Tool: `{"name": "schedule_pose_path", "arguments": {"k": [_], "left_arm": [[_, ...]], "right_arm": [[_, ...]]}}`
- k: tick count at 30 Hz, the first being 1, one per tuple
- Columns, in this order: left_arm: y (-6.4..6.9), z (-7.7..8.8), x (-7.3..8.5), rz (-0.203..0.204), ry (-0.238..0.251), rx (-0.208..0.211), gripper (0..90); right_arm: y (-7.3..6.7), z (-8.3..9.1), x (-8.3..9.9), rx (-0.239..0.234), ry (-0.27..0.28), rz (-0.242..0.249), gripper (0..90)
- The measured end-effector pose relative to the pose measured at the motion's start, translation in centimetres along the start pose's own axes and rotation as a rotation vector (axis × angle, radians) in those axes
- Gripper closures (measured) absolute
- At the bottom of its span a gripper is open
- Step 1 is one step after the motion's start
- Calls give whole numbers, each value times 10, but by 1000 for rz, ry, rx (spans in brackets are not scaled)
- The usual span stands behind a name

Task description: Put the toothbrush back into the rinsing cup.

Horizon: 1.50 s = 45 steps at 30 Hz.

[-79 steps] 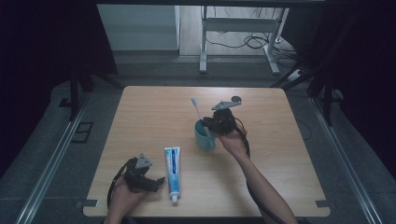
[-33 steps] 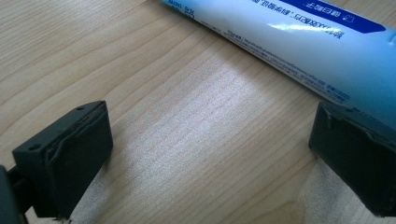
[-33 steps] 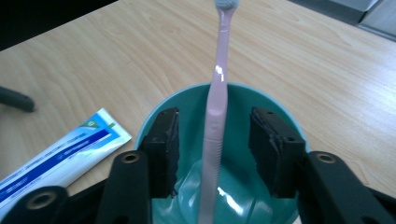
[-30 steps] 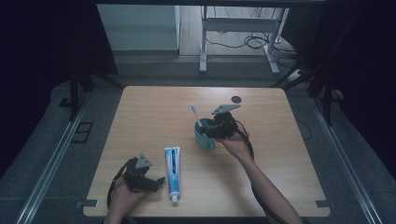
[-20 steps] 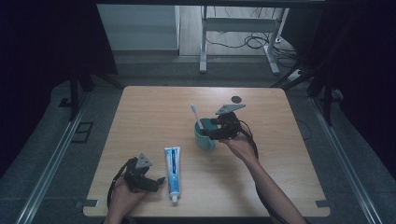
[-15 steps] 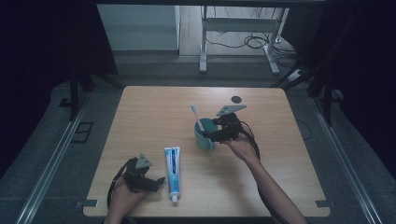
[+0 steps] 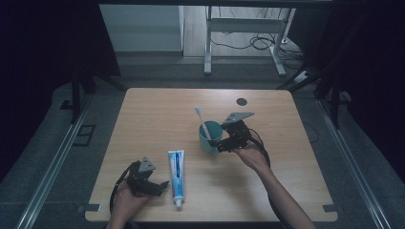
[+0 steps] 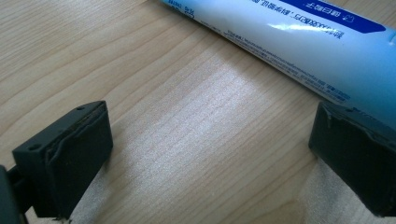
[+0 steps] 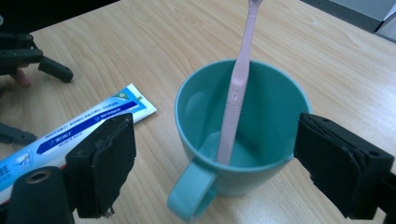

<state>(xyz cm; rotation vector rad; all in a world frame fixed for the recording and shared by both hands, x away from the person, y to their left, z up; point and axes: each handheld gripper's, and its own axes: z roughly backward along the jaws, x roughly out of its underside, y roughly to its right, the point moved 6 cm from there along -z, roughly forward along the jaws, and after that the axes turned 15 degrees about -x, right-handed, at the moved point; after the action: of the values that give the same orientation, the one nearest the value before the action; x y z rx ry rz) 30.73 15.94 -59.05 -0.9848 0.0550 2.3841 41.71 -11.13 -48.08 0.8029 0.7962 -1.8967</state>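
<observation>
Right gripper (image 9: 212, 175) fingers have just been opening, apart, mug (image 9: 243, 135) between them unpressed, toothbrush (image 9: 236, 88) leaning inside. Left gripper (image 8: 212, 154) fingers apart beside toothpaste (image 8: 299, 42), nothing gripped.

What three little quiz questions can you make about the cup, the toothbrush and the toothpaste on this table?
1. True or false: the toothbrush stands inside the cup.
2. Where is the toothpaste? A) inside the cup B) flat on the table C) held in the air
3. Fill in: the cup's handle points toward the ____ gripper.

Key
1. True. It leans against the rim, brush end up.
2. B. It lies just beside the left gripper, whose jaws are open on bare wood.
3. Right. The right gripper has just been opening; its jaws stand apart on either side of the cup and do not press it.
</observation>
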Motion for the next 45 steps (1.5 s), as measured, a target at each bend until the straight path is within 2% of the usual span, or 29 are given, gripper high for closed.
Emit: {"name": "schedule_pose_path", "arguments": {"k": [6,9,13,23,45], "left_arm": [[0,0,0,0,0,0,0],[0,0,0,0,0,0,0],[0,0,0,-1,0,-1,0],[0,0,0,4,-1,-1,0],[1,0,0,10,0,-5,0]], "right_arm": [[-2,4,7,0,-8,-2,89],[-2,9,13,9,-9,-8,30],[-2,13,20,19,-15,-13,0],[-2,28,35,29,0,-32,0],[-5,51,75,75,-10,-54,0]]}}
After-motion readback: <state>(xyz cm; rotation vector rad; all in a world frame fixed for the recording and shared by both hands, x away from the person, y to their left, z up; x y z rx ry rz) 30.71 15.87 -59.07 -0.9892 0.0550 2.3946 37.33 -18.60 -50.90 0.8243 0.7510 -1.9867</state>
